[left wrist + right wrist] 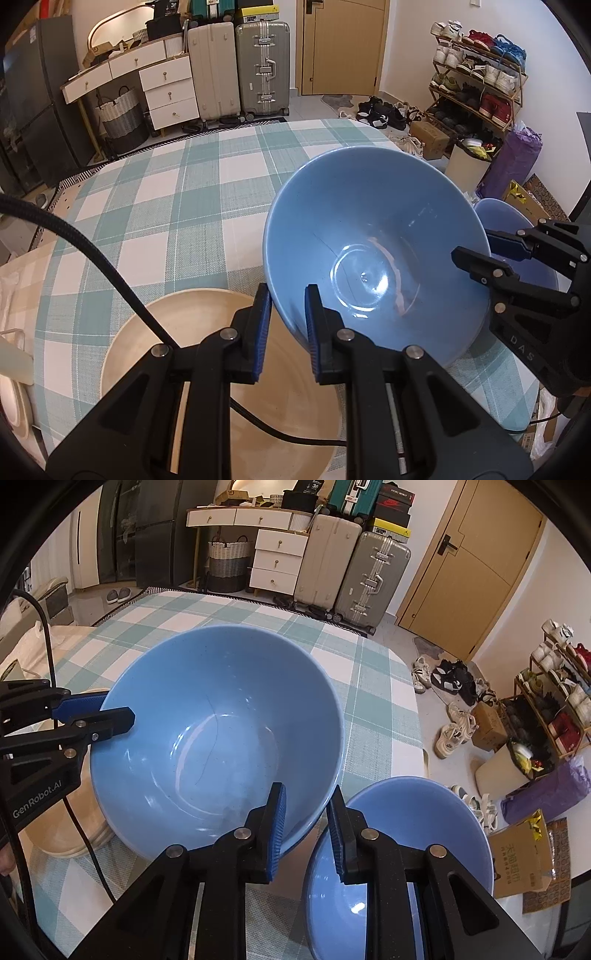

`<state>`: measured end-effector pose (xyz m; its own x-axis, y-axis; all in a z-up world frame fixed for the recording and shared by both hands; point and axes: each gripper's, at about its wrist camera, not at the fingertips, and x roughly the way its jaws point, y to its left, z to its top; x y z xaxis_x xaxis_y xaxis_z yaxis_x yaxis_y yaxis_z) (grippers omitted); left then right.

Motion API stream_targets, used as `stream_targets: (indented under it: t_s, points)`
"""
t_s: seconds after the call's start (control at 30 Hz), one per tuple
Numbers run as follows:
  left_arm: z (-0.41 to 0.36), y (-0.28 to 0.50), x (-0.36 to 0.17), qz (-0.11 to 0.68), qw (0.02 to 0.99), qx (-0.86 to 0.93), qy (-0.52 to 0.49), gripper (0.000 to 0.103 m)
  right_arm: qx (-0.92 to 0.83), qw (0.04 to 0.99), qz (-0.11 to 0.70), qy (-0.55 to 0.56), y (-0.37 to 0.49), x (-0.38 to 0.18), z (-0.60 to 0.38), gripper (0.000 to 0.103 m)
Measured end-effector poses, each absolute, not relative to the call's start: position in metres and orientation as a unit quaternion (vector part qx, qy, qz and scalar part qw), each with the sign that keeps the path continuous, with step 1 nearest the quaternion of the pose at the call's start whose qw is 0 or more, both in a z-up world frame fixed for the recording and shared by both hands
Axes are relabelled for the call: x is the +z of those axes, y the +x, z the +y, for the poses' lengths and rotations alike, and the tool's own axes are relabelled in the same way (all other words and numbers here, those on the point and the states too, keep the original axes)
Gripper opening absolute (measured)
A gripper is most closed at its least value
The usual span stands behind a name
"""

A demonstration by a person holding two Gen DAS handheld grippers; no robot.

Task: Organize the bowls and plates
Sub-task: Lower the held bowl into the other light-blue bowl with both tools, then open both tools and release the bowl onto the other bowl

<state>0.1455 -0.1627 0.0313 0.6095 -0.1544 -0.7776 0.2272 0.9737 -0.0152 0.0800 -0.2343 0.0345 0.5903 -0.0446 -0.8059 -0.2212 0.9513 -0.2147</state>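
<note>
Both hands are on the big blue bowl (218, 716) right now: left hand-held gripper (288, 325) and right hand-held gripper (306, 827) each pinch its rim, holding it tilted just above the desk (155, 192). Next move, I'd guess: nest it with the smaller blue bowl (406, 842) beside it, slowly.

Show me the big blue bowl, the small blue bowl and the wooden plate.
Big bowl (221, 716): right wrist view, inner wall.
Small bowl (424, 812): right wrist view, inner wall.
Plate (207, 314): left wrist view, inner surface.

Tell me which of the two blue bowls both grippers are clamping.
The larger blue bowl, held tilted, with one gripper on each side of its rim; the smaller blue bowl sits free beside it.
</note>
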Motion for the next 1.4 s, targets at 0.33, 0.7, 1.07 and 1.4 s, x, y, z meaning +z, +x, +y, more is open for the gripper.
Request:
stream_targets:
  t_s: [0.33, 0.7, 1.07, 1.4]
  points:
    - [-0.164, 0.145, 0.031, 0.427, 0.897, -0.105, 0.046, 0.015, 0.040, 0.878, 0.444, -0.174, 0.080, 0.032, -0.233, 0.023]
    - [-0.163, 0.148, 0.031, 0.435, 0.893, -0.111, 0.036, 0.022, 0.037, 0.879, 0.443, -0.172, 0.082, 0.031, -0.234, 0.026]
    - [-0.153, 0.136, 0.047, 0.424, 0.894, -0.145, -0.016, 0.075, 0.038, 0.893, 0.429, -0.133, 0.071, 0.043, -0.249, 0.080]
    - [-0.149, 0.110, 0.070, 0.401, 0.904, -0.150, -0.021, 0.097, 0.023, 0.915, 0.400, -0.051, 0.047, 0.074, -0.284, 0.098]
